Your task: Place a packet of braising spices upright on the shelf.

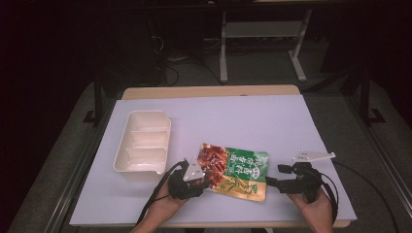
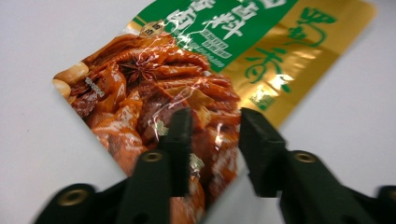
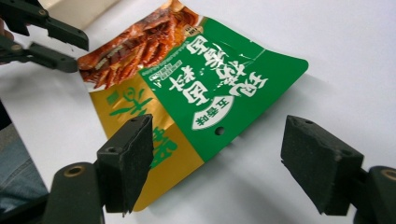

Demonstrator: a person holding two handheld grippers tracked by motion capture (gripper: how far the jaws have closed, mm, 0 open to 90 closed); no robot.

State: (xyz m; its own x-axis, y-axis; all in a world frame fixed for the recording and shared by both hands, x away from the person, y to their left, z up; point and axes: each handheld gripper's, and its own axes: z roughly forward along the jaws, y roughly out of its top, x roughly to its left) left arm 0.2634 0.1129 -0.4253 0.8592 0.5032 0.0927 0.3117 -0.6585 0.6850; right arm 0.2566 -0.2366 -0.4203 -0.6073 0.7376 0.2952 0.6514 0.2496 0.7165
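Note:
A flat snack packet [image 1: 240,170], green and gold with a picture of red-brown food, lies on the white table cover near the front. My left gripper [image 1: 208,178] is at the packet's left end. In the left gripper view its jaws [image 2: 215,116] stand apart with the packet's [image 2: 187,60] picture end between them, and a gap shows at the pads. My right gripper [image 1: 273,174] sits at the packet's right end. Its jaws [image 3: 217,135] are open wide and frame the gold-and-green corner [image 3: 210,79] without touching it. The left gripper [image 3: 77,51] appears beyond the packet.
A cream plastic tray [image 1: 145,113] with three compartments sits at the left of the white cover [image 1: 243,116], just behind my left hand. The table's front edge runs close under both hands. Cables trail from each gripper.

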